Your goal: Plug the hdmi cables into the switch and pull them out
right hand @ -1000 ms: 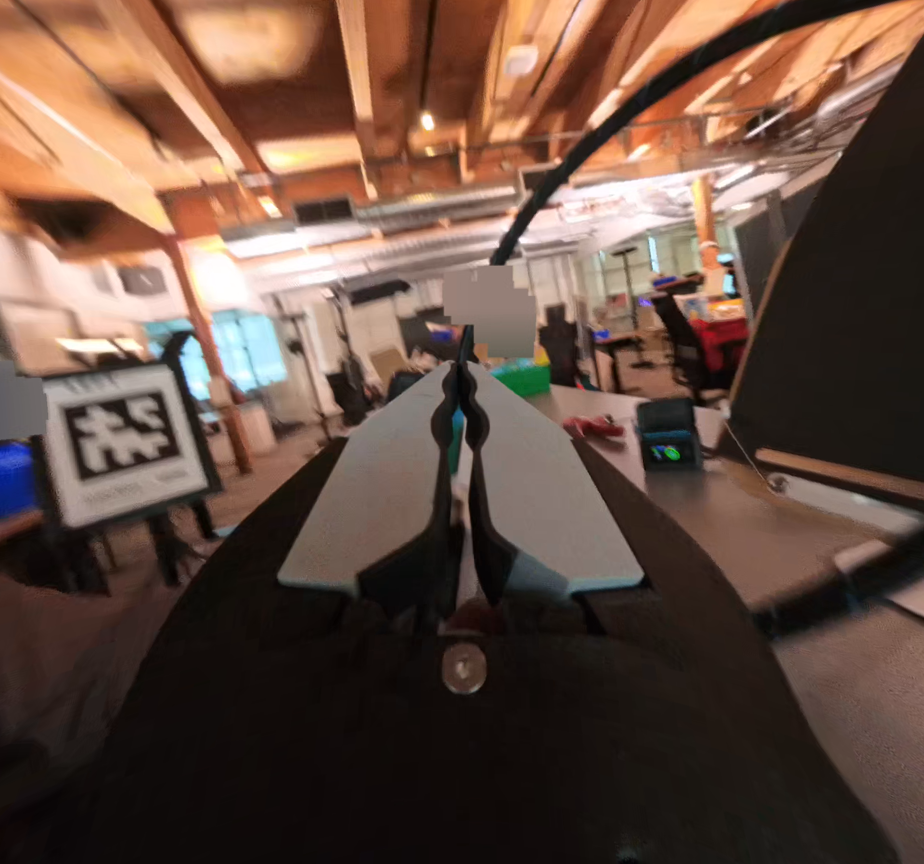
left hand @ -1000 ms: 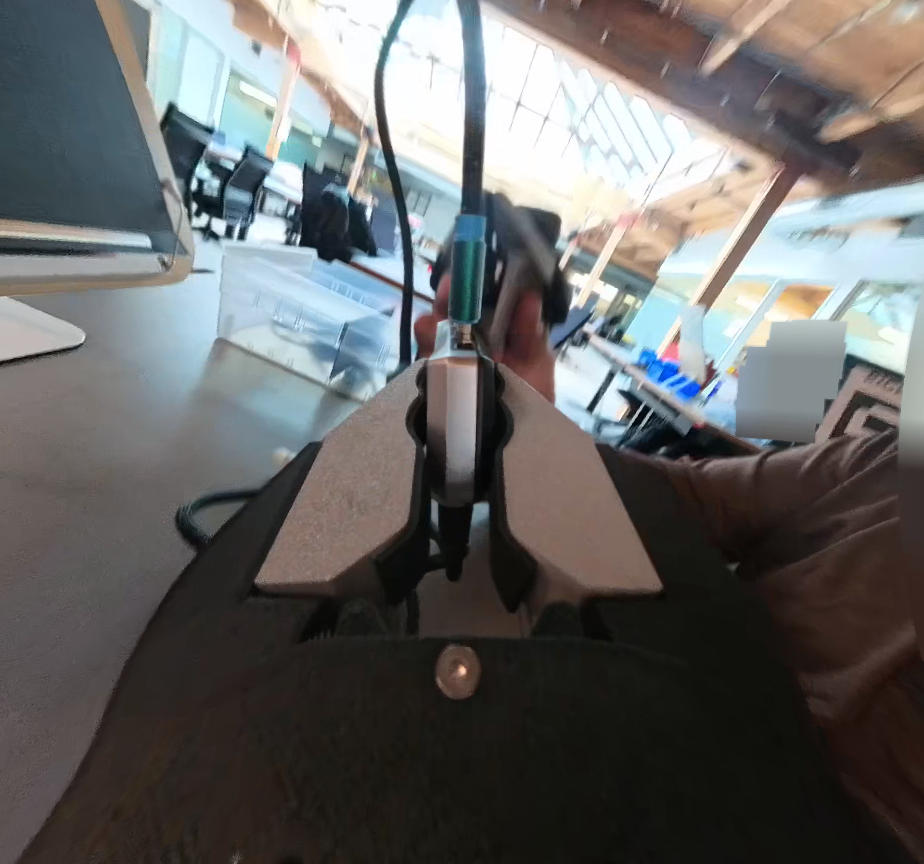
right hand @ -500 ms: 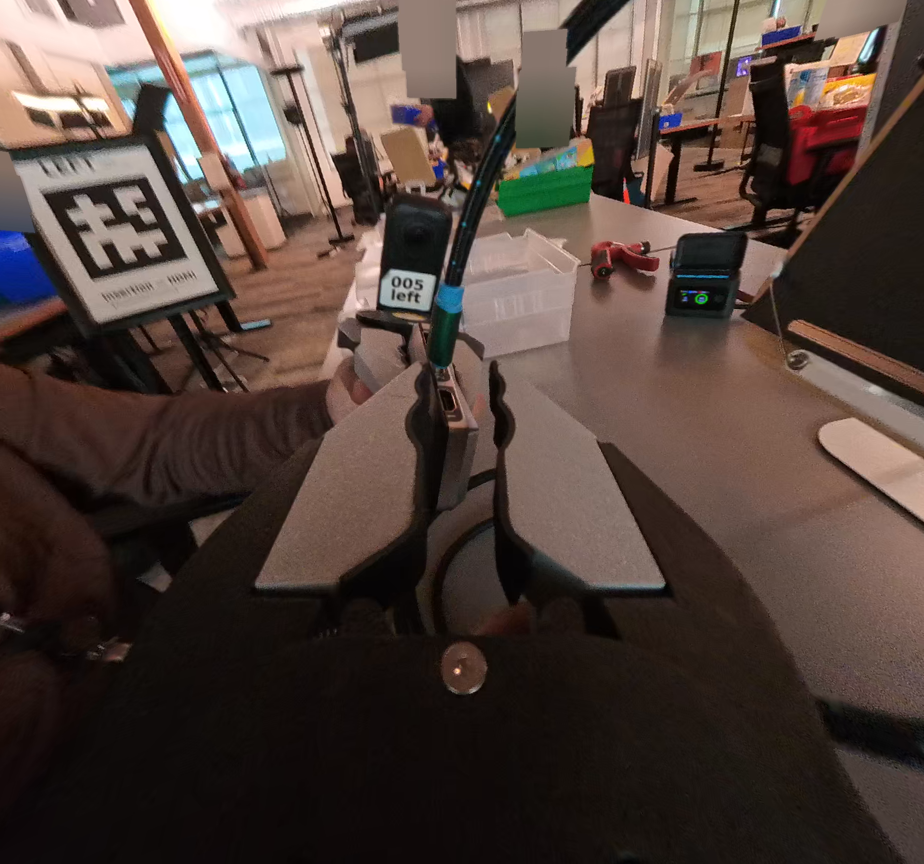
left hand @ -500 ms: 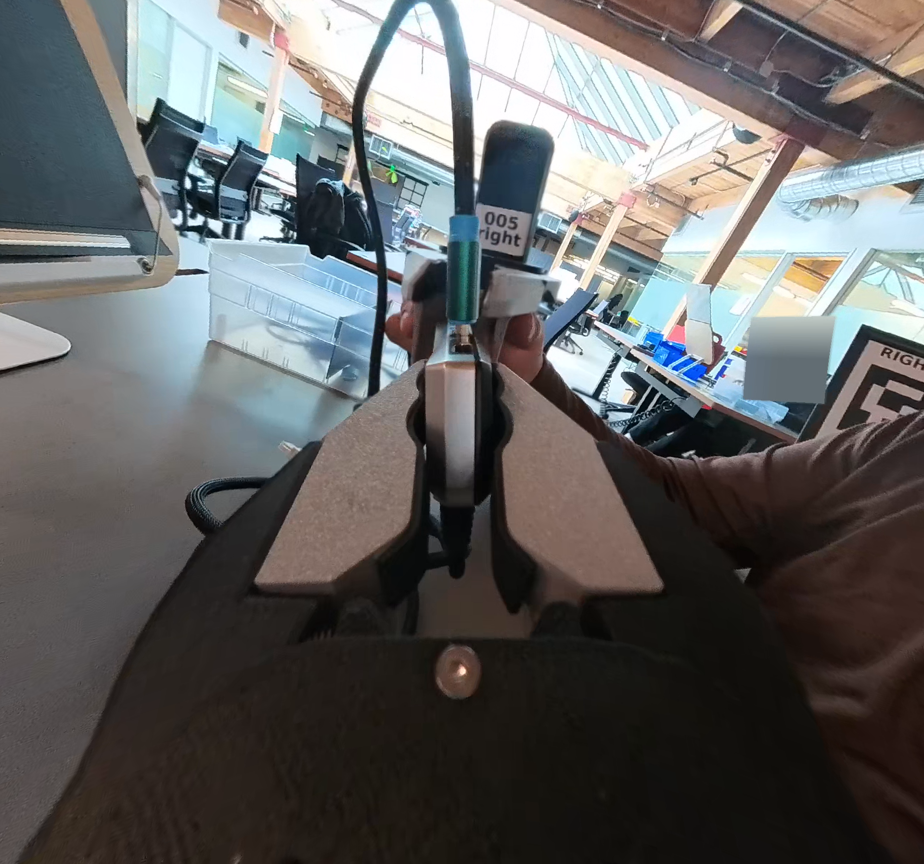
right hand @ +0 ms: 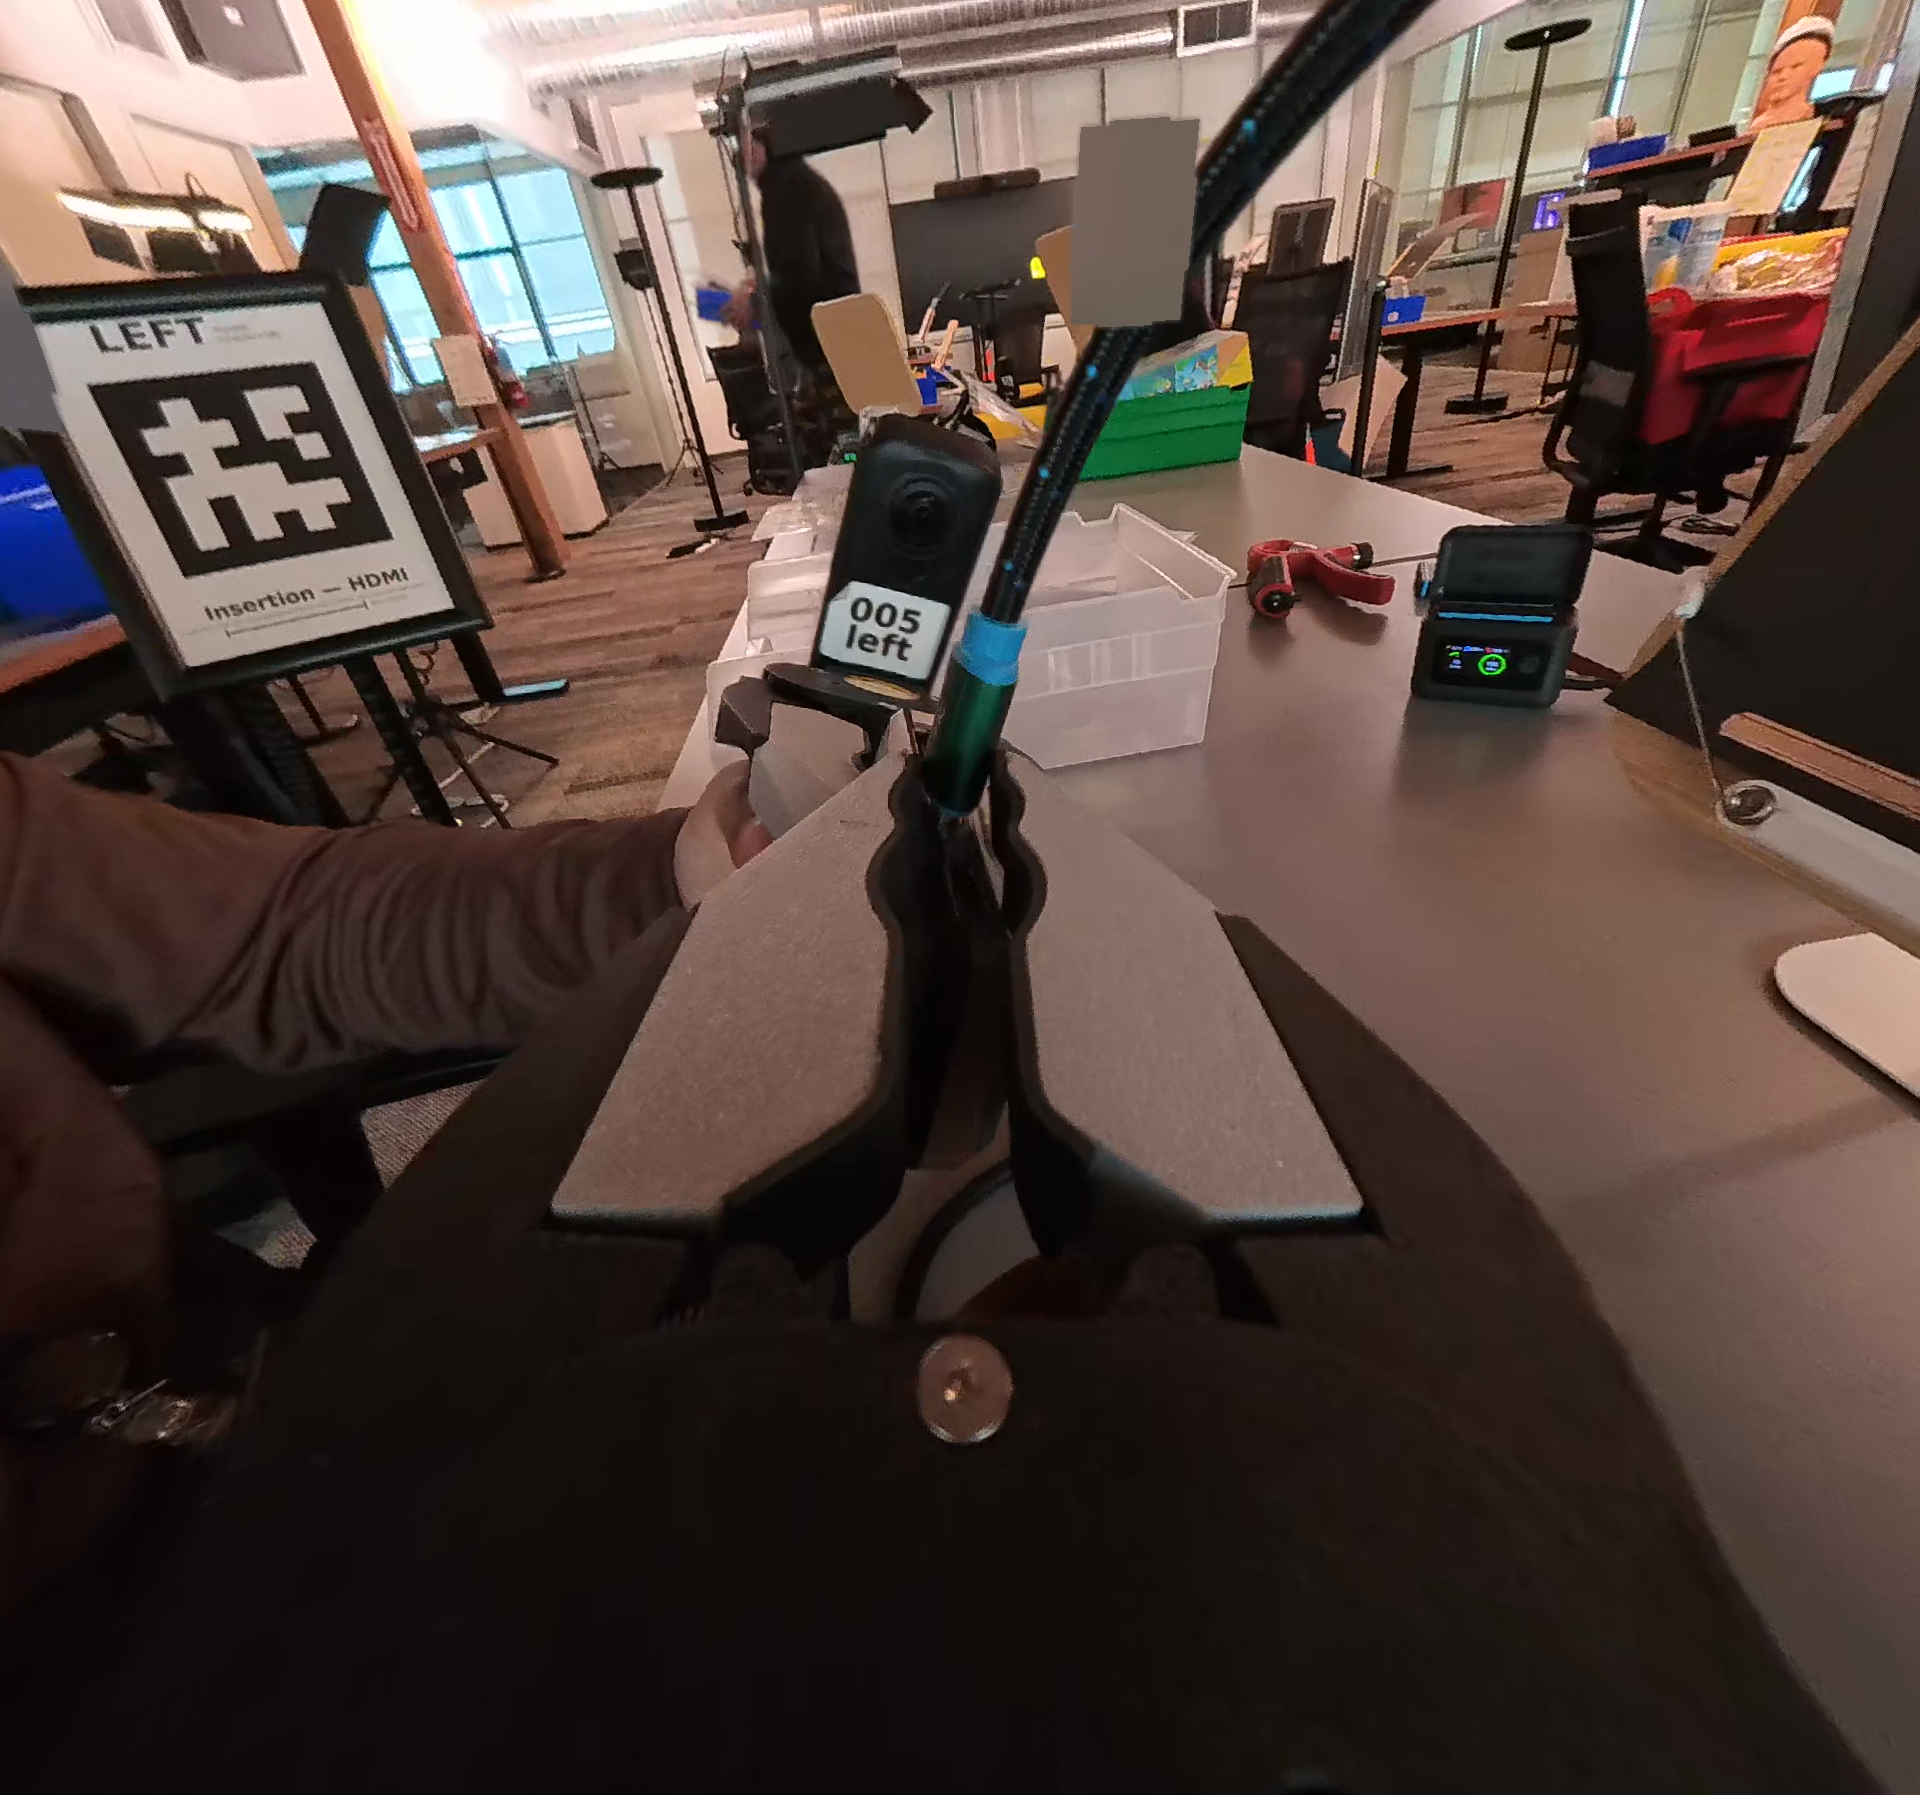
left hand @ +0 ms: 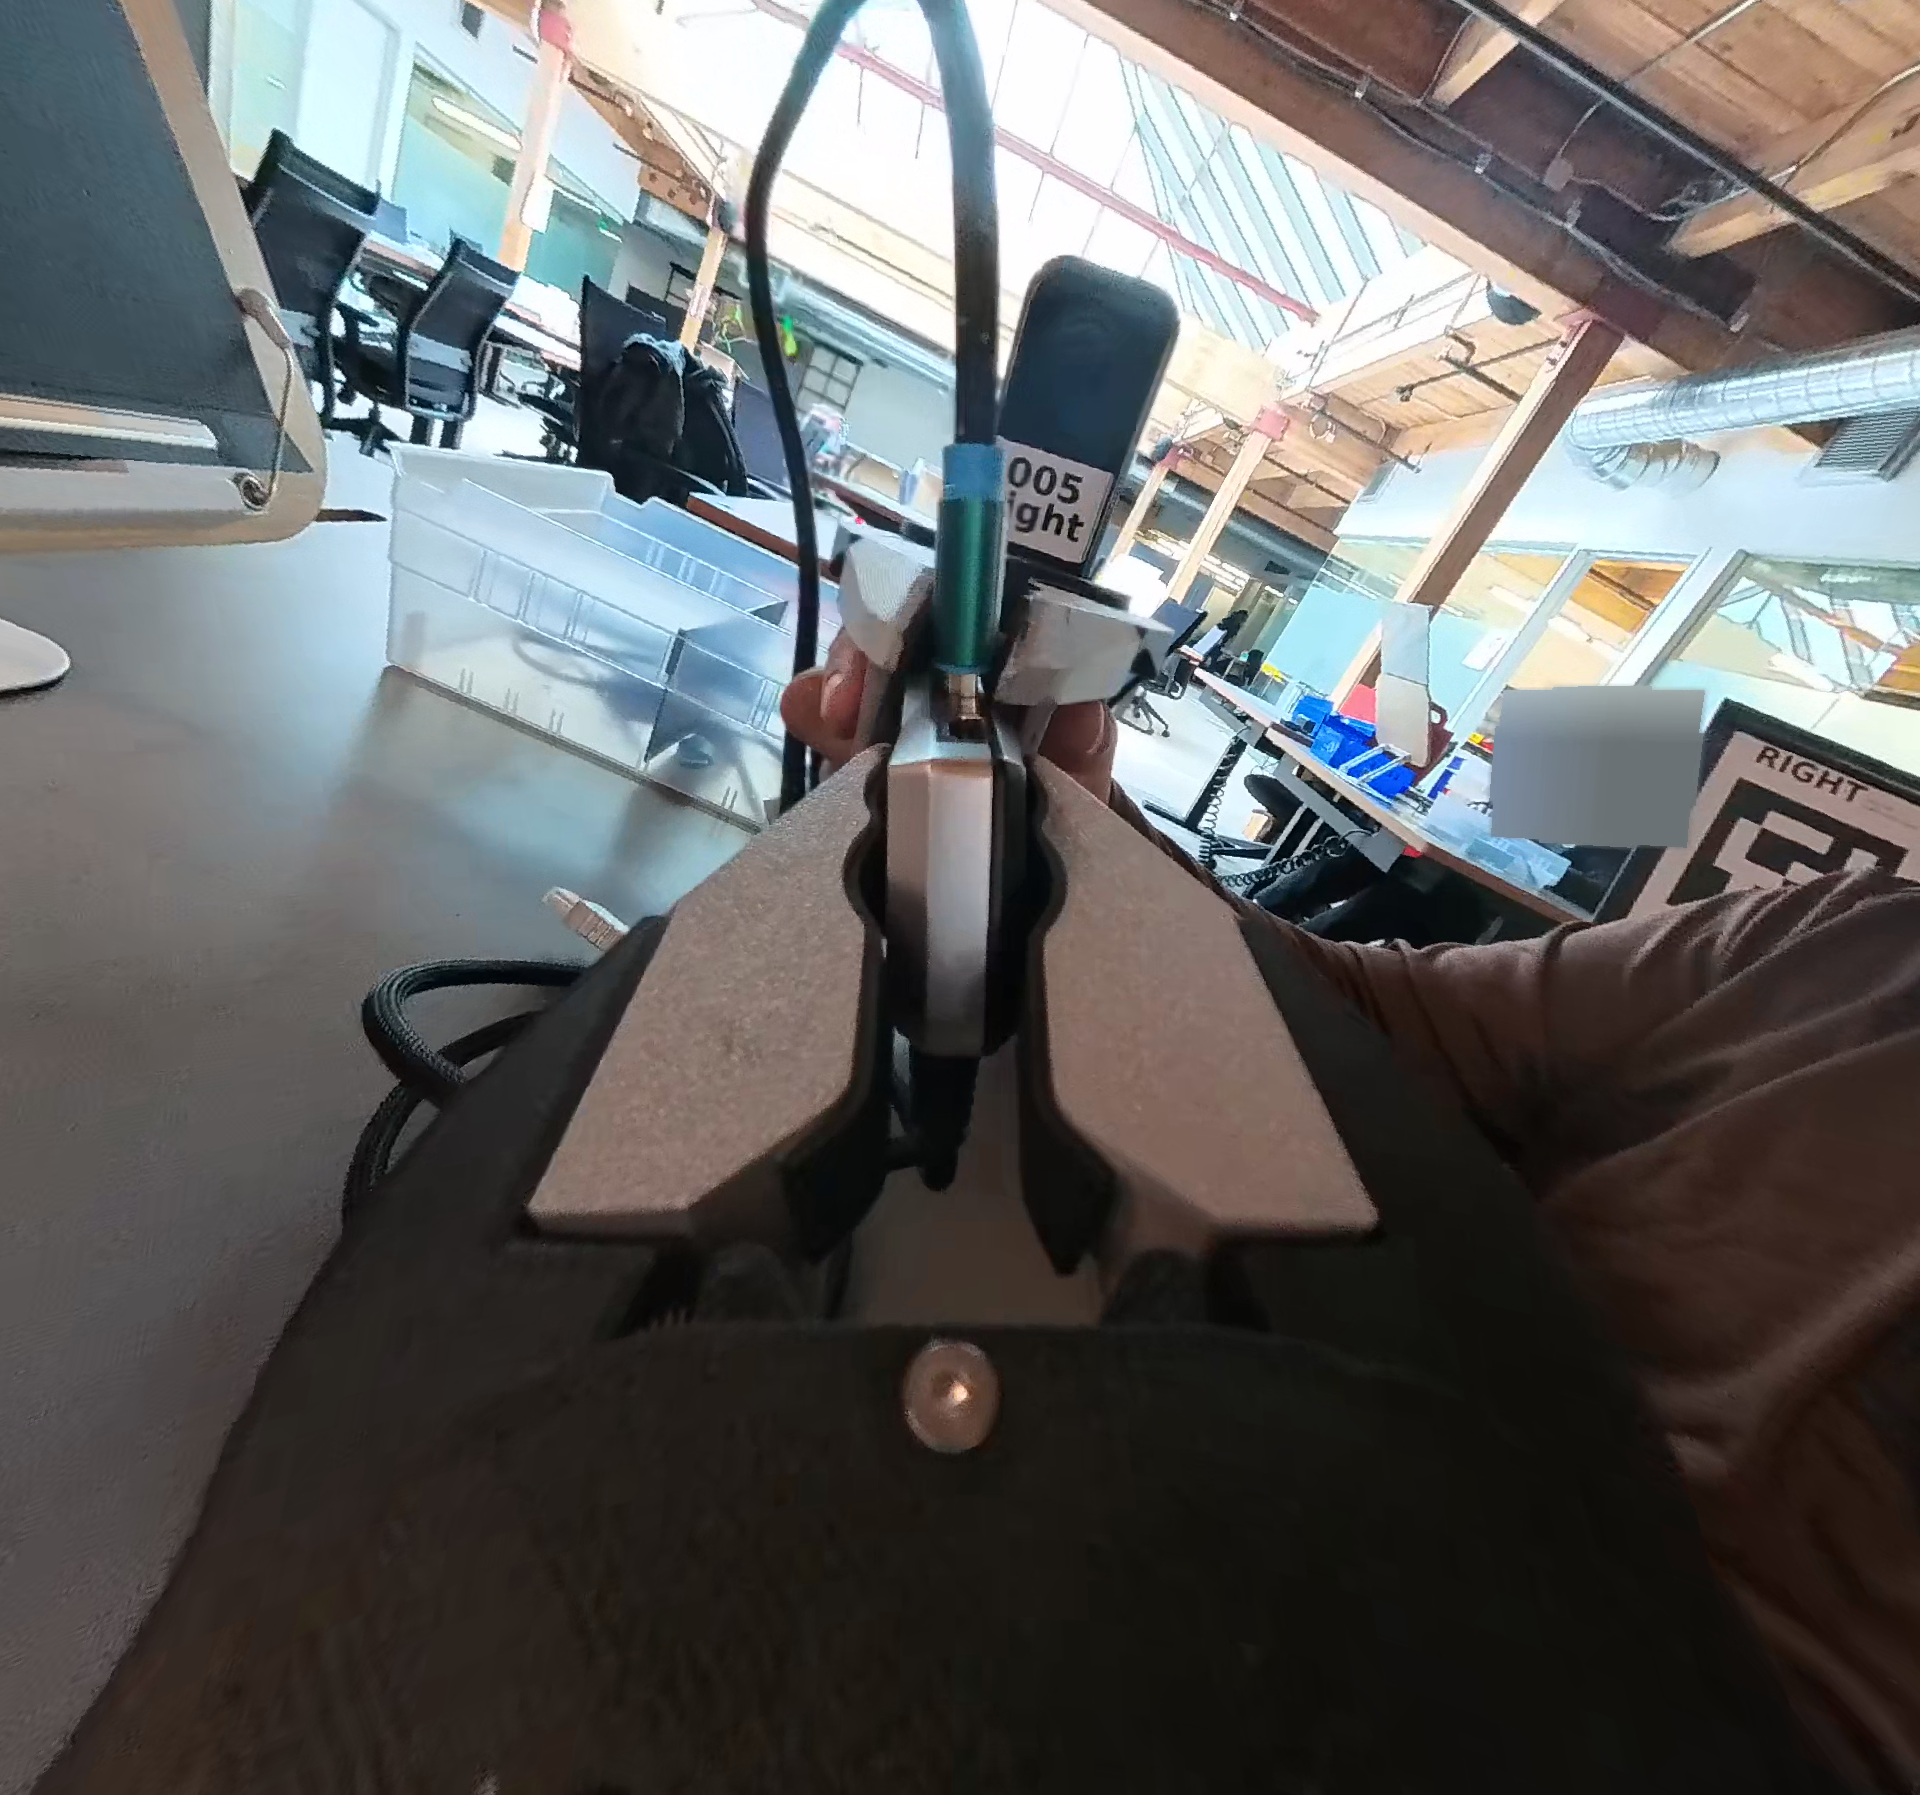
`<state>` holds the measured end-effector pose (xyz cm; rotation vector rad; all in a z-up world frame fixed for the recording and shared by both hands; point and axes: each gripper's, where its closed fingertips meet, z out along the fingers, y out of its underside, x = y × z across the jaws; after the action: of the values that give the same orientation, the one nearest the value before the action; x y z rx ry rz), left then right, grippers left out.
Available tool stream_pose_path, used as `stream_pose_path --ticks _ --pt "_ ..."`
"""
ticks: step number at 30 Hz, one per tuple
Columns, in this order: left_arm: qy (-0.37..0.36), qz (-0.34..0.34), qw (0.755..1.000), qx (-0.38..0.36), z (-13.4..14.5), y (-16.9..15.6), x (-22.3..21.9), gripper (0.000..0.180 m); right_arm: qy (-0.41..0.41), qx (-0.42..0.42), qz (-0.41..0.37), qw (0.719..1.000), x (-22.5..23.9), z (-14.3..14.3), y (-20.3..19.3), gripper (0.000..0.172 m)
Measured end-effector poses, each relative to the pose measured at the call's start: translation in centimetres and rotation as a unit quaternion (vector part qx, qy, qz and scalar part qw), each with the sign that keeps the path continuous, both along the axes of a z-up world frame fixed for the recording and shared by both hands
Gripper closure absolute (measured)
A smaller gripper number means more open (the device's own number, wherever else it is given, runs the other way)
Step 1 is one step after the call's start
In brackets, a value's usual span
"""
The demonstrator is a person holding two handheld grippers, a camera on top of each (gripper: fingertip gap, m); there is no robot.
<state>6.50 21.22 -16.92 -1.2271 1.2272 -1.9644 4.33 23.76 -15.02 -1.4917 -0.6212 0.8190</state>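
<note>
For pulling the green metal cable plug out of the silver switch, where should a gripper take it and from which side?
Grip the green metal cable plug across its straight barrel, below the blue band, coming from opposite the left gripper that clamps the silver switch. The barrel stands in line with the port, so the pull probably runs straight along it.

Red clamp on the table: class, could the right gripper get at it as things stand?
Probably not yet: the right gripper is closed on the green plug. The table toward the red clamp looks bare, so it could after letting go.

The right gripper [right hand: 961,810] has swung down and closed its fingers on the green plug [right hand: 964,743]
</note>
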Motion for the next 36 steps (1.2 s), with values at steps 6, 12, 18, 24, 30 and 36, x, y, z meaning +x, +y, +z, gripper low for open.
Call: stream_pose_path --ticks 6,12,18,24,30,36 --pt "-0.012 0.003 1.000 -0.010 0.5 0.3 -0.2 0.160 0.023 0.012 -0.012 1.000 -0.1 0.5 0.2 0.163" --pt "-0.018 -0.008 1.000 -0.018 0.9 0.5 -0.9 0.160 0.068 0.030 -0.025 0.997 -0.7 1.2 0.4 0.164" --pt "-0.037 -0.009 0.999 -0.035 1.7 0.7 -1.2 0.160 0.109 0.048 -0.040 0.992 -0.8 2.0 0.4 0.165" --pt "-0.045 -0.009 0.998 -0.038 2.0 0.6 -1.4 0.160 0.137 0.059 -0.046 0.988 -0.8 2.5 0.4 0.165" --pt "-0.011 -0.030 0.999 -0.021 0.6 -0.5 -0.8 0.161 0.261 0.097 -0.059 0.959 2.2 5.7 -0.3 0.165" --pt "-0.029 -0.028 0.999 0.023 0.8 -1.8 -0.1 0.161 0.190 0.078 -0.071 0.976 4.3 5.1 -0.5 0.164"
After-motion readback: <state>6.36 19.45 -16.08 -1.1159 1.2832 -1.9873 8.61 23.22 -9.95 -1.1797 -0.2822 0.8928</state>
